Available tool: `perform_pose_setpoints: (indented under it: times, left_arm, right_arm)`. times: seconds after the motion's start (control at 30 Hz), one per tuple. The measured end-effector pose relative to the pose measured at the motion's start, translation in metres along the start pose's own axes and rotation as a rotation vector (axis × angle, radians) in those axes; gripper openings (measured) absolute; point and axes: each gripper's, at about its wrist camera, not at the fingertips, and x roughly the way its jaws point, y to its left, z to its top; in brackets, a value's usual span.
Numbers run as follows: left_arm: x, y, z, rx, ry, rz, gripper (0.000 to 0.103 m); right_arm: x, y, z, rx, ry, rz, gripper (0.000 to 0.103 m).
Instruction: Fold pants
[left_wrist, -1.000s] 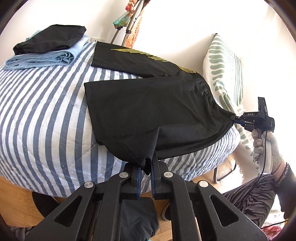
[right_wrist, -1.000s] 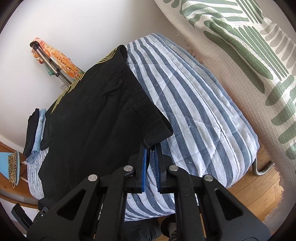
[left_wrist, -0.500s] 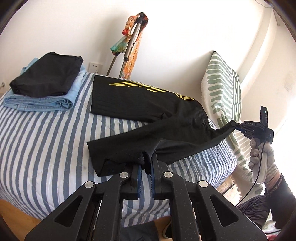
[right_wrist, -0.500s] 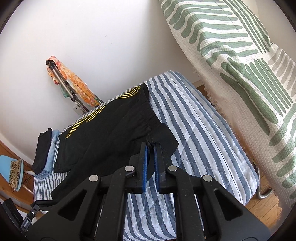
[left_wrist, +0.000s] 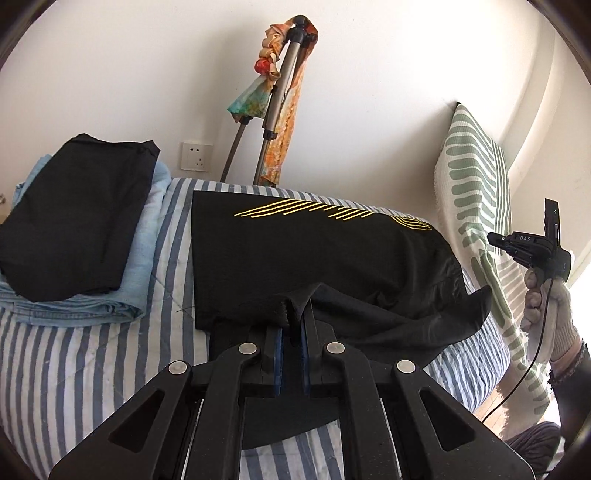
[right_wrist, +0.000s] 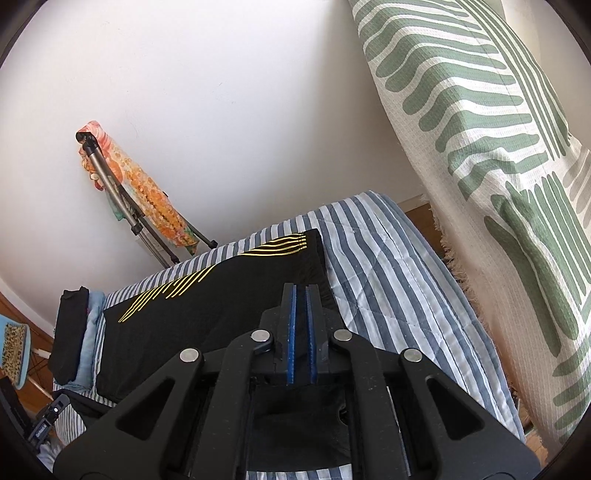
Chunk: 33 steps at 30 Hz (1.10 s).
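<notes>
Black pants (left_wrist: 314, 251) with yellow stripes lie on the striped bed (left_wrist: 74, 369), the near half doubled over the far half. My left gripper (left_wrist: 291, 328) is shut on the hem of the upper layer, which bunches up between its blue pads. My right gripper (left_wrist: 493, 240), held by a gloved hand (left_wrist: 546, 306), hangs in the air right of the waistband corner (left_wrist: 480, 299), apart from it. In the right wrist view my right gripper (right_wrist: 300, 291) is shut with nothing between the pads, above the pants (right_wrist: 221, 306). The left gripper (right_wrist: 48, 417) shows at the lower left.
A folded black garment on folded blue denim (left_wrist: 74, 221) sits at the bed's far left. A tripod draped with a colourful scarf (left_wrist: 280, 92) leans on the wall beside a socket (left_wrist: 197, 156). A green-and-white patterned throw (right_wrist: 498, 166) rises along the right side.
Both grippers rose and carried the near half of the pants over onto the far half. The waistband corner has left the right gripper and rests on the bed.
</notes>
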Motion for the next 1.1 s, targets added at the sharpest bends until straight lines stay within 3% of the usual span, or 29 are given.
perform_pose_setpoints:
  times: [0.13,0.17,0.23,0.27,0.3,0.4,0.53,0.57,0.6,0.63,0.77,0.93,1.1]
  left_arm:
    - [0.015,0.006,-0.001,0.002,0.023,-0.013,0.006]
    - [0.016,0.007,-0.001,0.007,0.027,-0.012,0.006]
    - [0.019,0.009,-0.001,0.008,0.036,-0.01,0.006]
    - [0.02,0.011,0.0,0.005,0.043,-0.01,0.006]
    - [0.022,0.012,0.0,0.004,0.048,-0.006,0.006]
    - [0.024,0.011,-0.001,0.009,0.052,0.009,0.006]
    - [0.024,0.006,-0.002,0.02,0.053,0.019,0.006]
    - [0.024,0.006,-0.002,0.02,0.056,0.021,0.006]
    - [0.024,0.005,-0.002,0.02,0.058,0.023,0.006]
    - [0.024,0.006,-0.002,0.019,0.061,0.025,0.006]
    - [0.023,0.011,0.002,0.001,0.074,0.019,0.006]
    - [0.026,0.016,0.017,0.007,0.083,0.021,0.006]
    - [0.04,0.023,0.036,0.024,0.107,0.024,0.006]
  right_arm:
    - [0.003,-0.008,-0.01,-0.074,0.099,-0.003,0.006]
    - [0.002,-0.014,-0.017,-0.085,0.134,-0.022,0.01]
    - [-0.001,-0.028,-0.028,-0.106,0.184,-0.059,0.029]
    - [-0.004,-0.034,-0.031,-0.118,0.19,-0.078,0.051]
    - [-0.006,-0.038,-0.034,-0.135,0.185,-0.08,0.062]
    - [-0.004,-0.042,-0.038,-0.178,0.219,-0.022,0.065]
    - [0.015,-0.035,-0.046,-0.234,0.256,-0.034,0.066]
    - [0.019,-0.033,-0.048,-0.243,0.263,-0.012,0.059]
    - [0.021,-0.029,-0.051,-0.253,0.268,0.0,0.025]
    - [0.023,-0.025,-0.055,-0.27,0.281,-0.005,0.01]
    - [0.014,-0.014,-0.055,-0.315,0.226,-0.032,0.007]
    - [-0.002,-0.012,-0.012,-0.272,0.12,-0.02,0.007]
    - [0.017,0.012,0.027,-0.31,0.059,-0.056,0.003]
